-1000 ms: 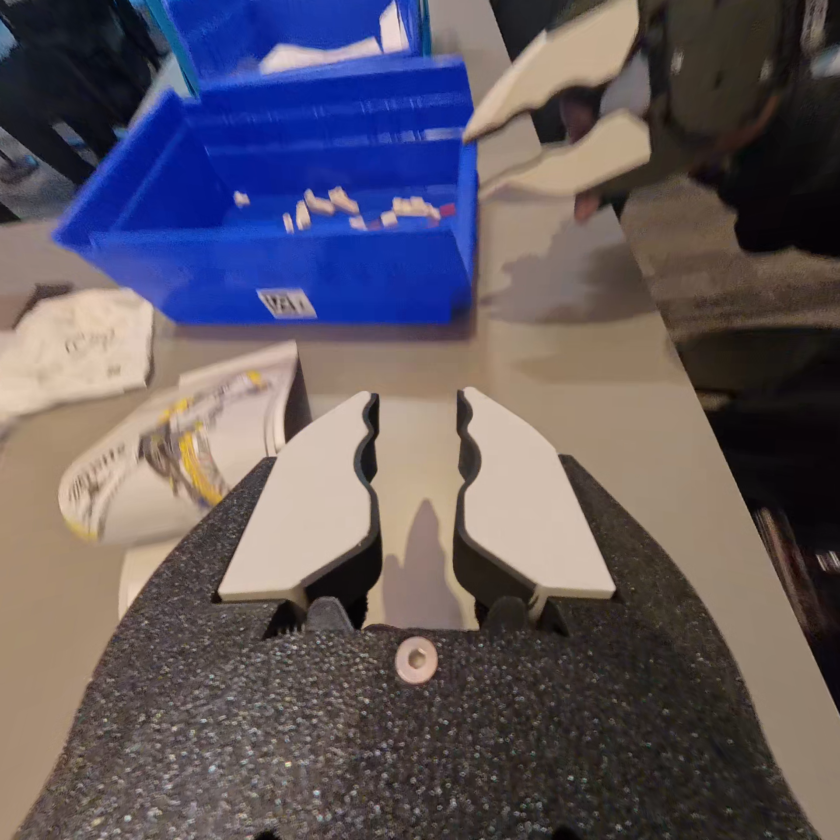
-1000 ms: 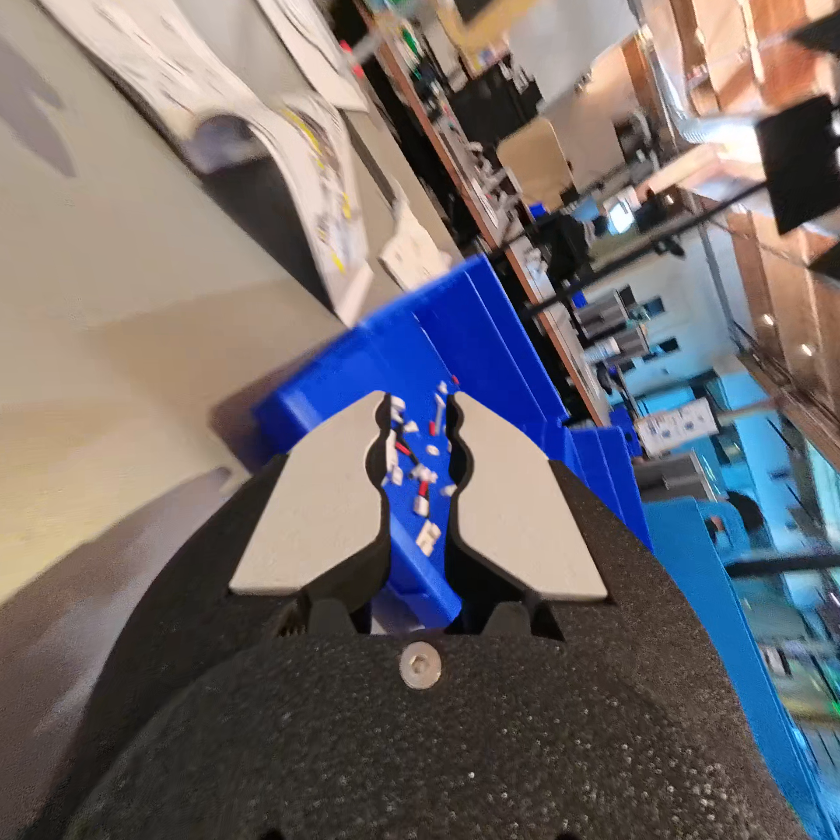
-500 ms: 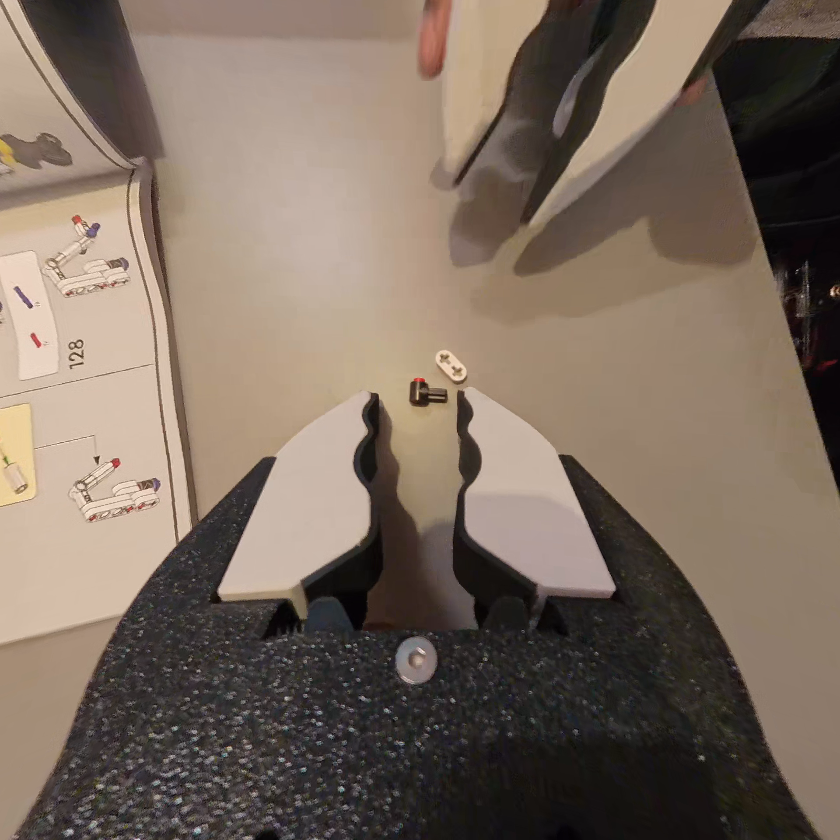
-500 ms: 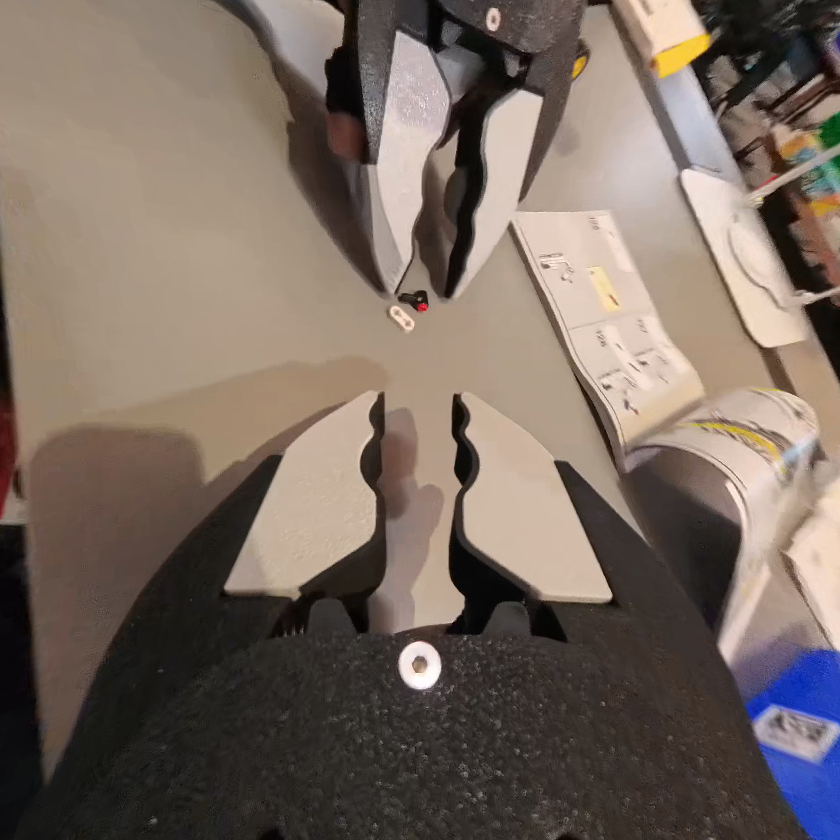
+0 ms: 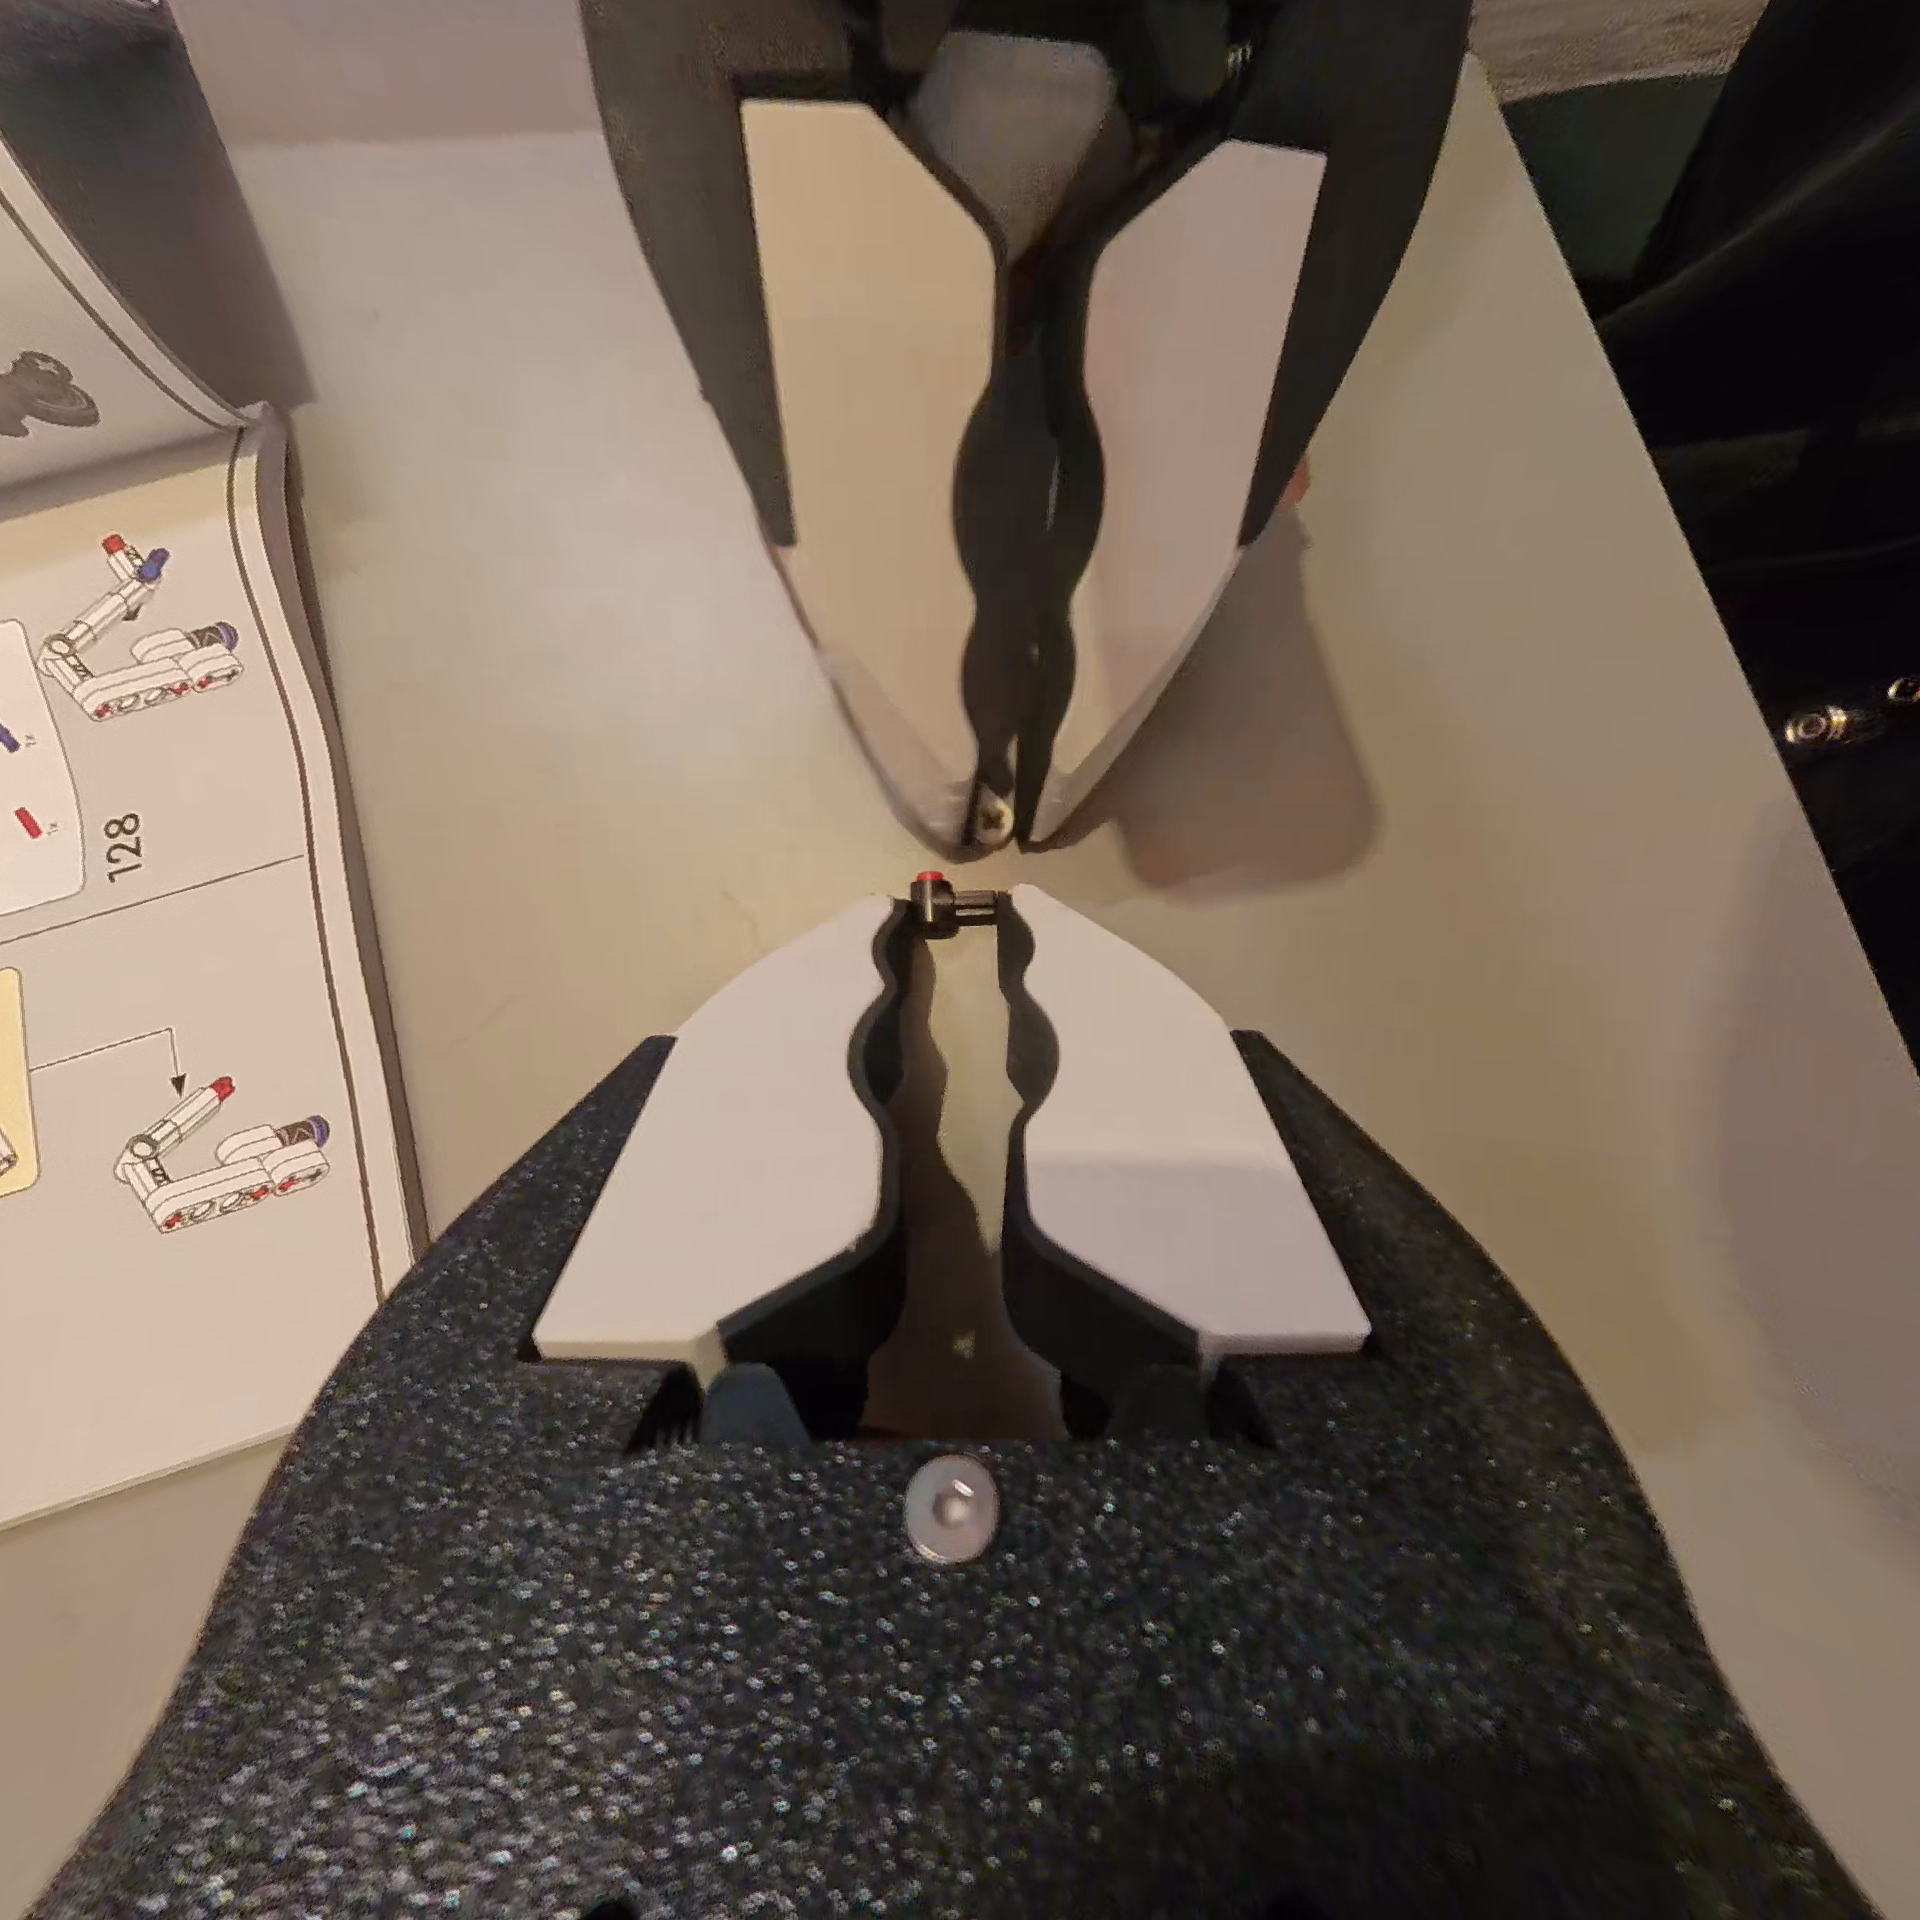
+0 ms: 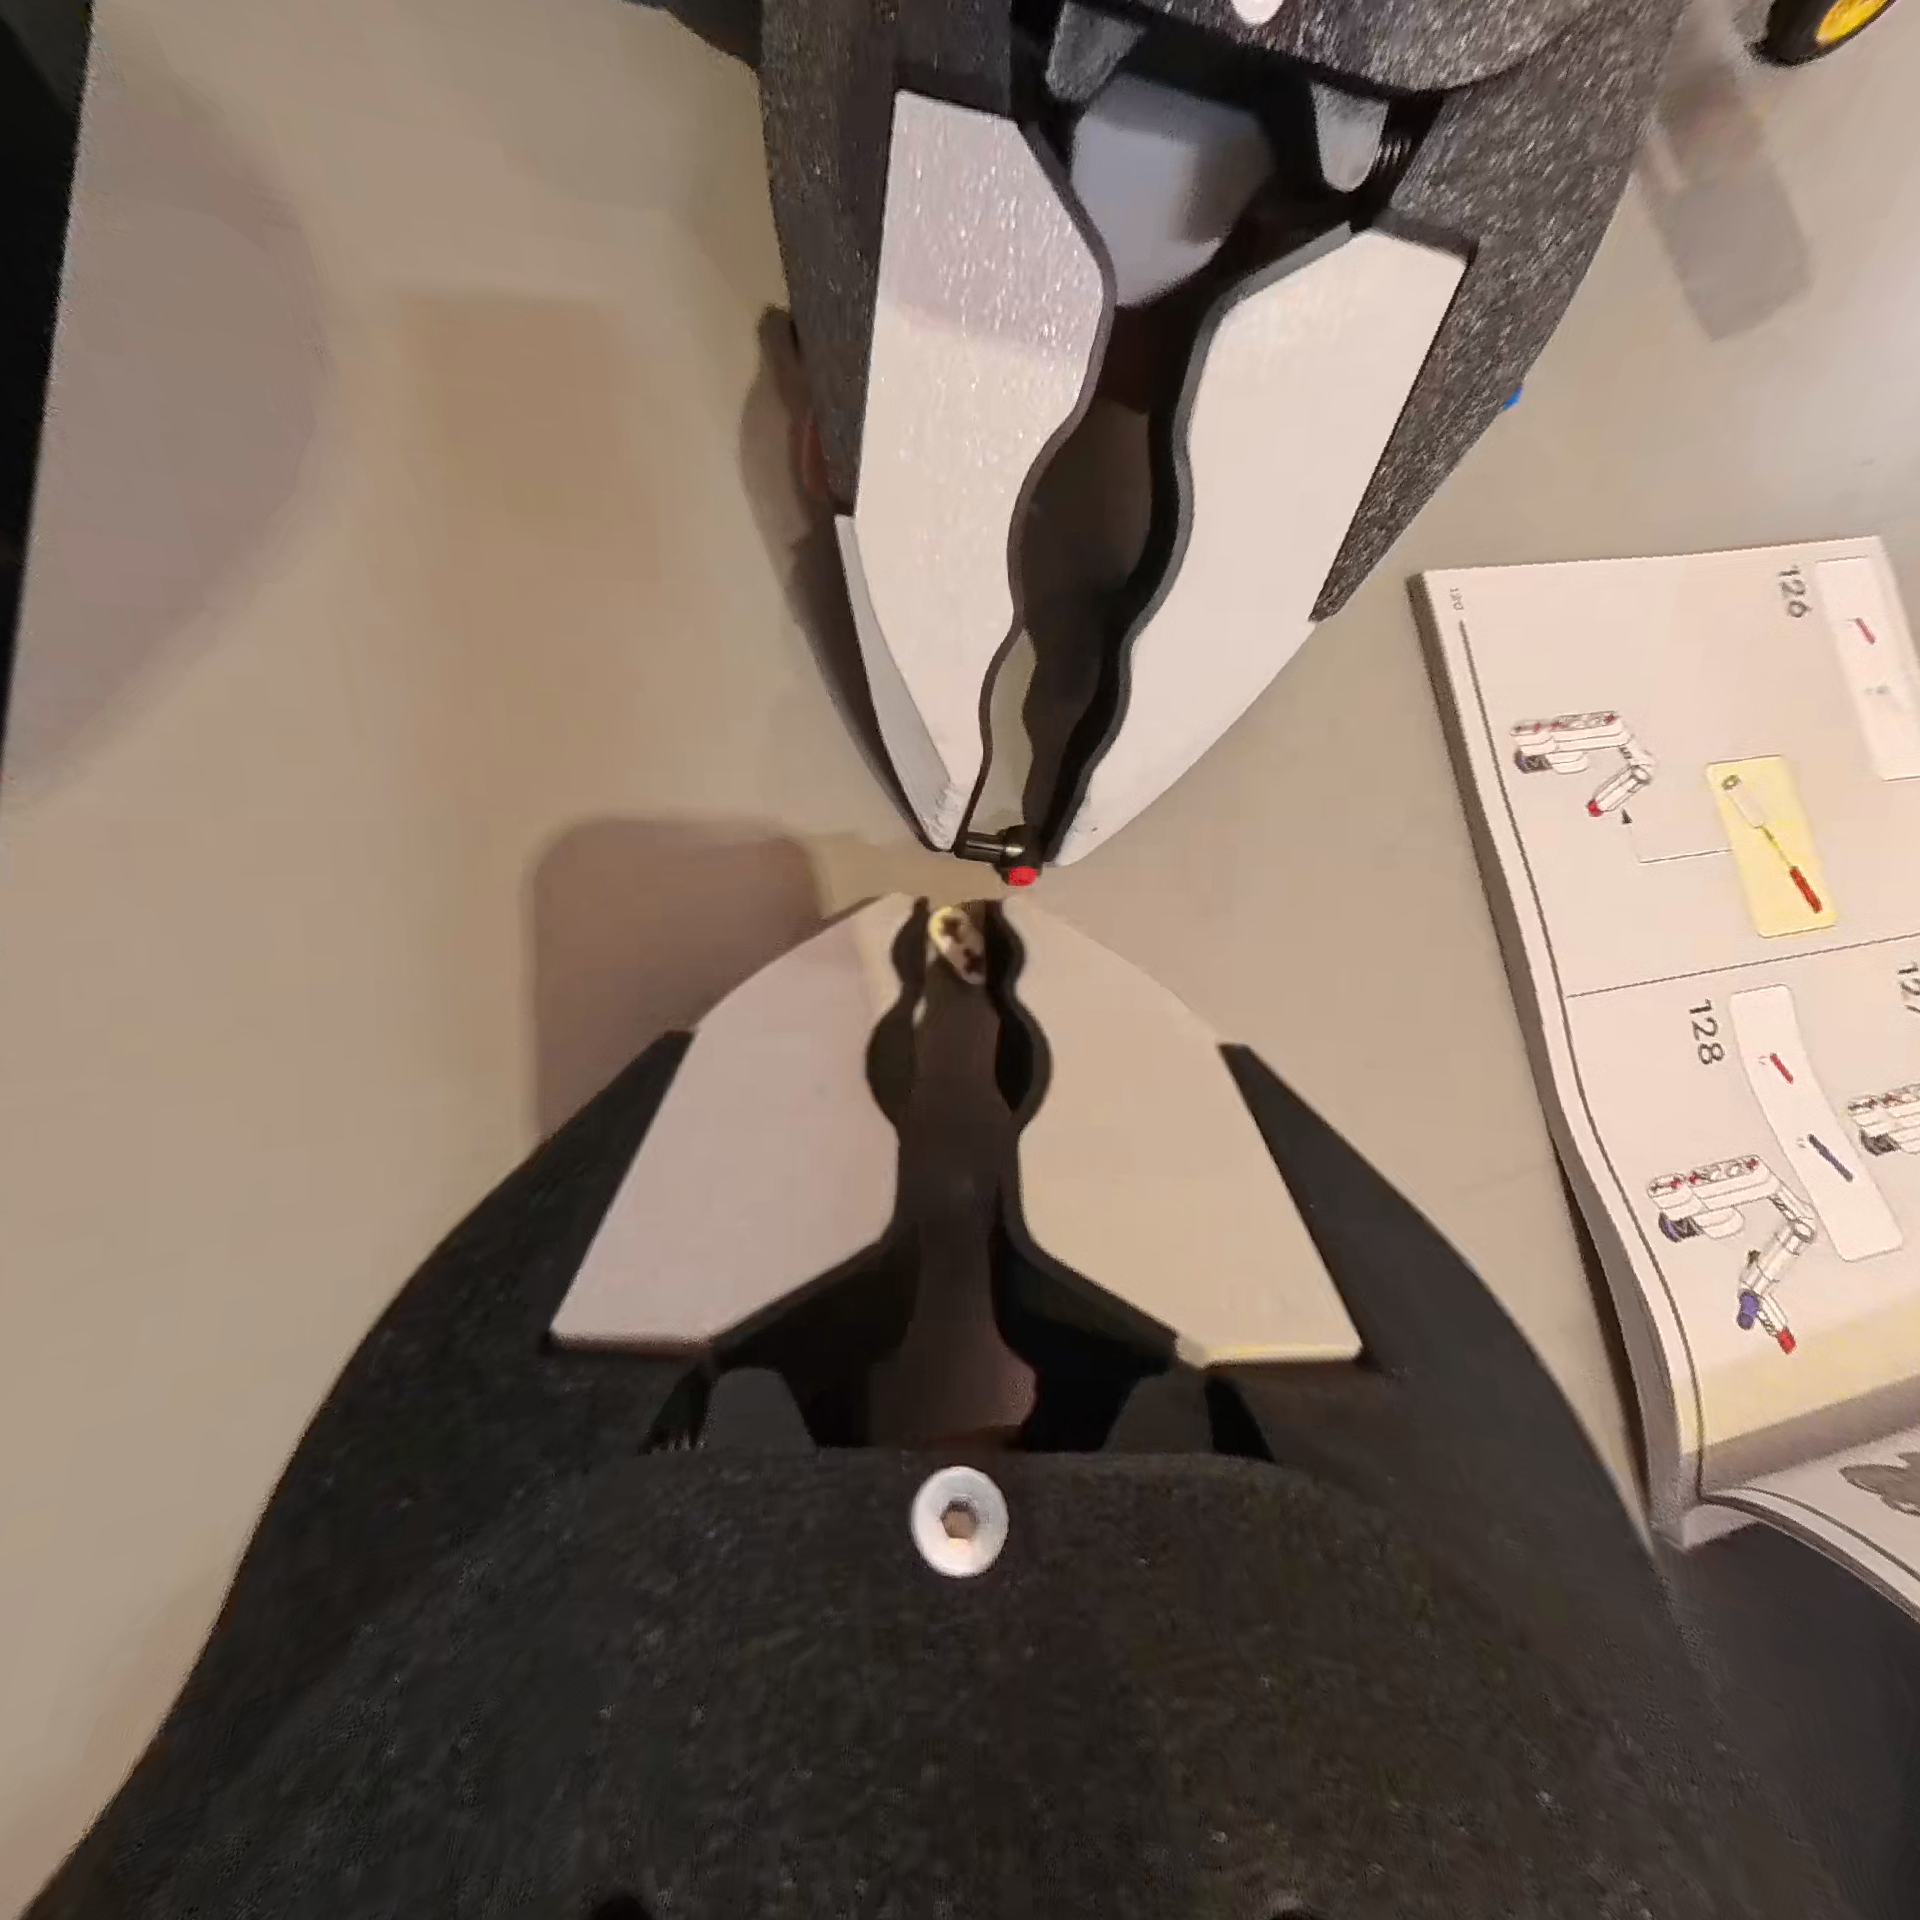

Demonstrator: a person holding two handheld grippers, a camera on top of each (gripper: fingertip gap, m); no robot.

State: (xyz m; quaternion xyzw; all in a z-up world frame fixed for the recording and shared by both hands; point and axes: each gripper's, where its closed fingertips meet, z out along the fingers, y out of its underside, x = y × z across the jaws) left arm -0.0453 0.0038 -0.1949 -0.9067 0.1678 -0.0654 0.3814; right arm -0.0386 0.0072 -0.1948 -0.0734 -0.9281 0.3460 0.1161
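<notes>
Mounted behind each hand-held gripper, looking forward and steeply down along the fingers, close to the surface (image 5: 540,436). Facing each other tip to tip: left hand-held gripper (image 5: 948,906) opposite right hand-held gripper (image 6: 956,925). Shared: the strip of surface between the fingertips, and the booklet (image 6: 1704,987), left of one, right of the other.

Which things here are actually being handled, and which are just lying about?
Handled:
- black connector with red pin, pinched by left gripper
- small white two-hole piece, pinched by right gripper

Lying about:
- open instruction booklet
- table
</notes>
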